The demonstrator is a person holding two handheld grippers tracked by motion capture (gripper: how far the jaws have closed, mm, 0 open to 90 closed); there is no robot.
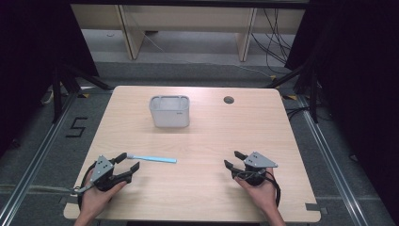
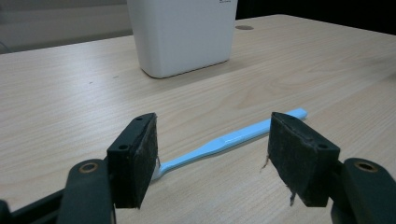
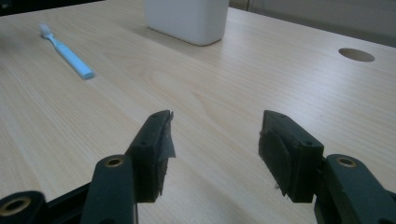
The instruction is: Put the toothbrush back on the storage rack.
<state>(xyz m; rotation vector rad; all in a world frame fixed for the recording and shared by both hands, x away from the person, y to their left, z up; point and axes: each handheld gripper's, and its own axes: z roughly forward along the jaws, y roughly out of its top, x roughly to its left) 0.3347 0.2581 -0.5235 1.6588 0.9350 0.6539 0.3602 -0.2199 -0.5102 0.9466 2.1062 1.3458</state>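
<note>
Left tongs, held in a person's left hand at the lower left of the high view, stand apart and empty over the bristle end of a pale blue toothbrush, which lies flat on the surface in the lower-left part of the frame, its handle pointing toward centre. From the left gripper view, the toothbrush runs across the middle of the frame between the two jaws of the left tongs, its head behind the left jaw and its handle tip passing behind the right jaw; neither jaw can be seen touching it. Right tongs, gripped in the right hand at the lower right of the high view, are also apart and hold nothing, well away from the toothbrush. Seen in the right gripper view, the right tongs open over bare wood at the bottom of the frame, with the toothbrush at upper left. A white open-topped bin stands upright at upper centre of the high view, far from both grippers. A round hole pierces the surface to its right. A marking "5" sits on the floor at left.
</note>
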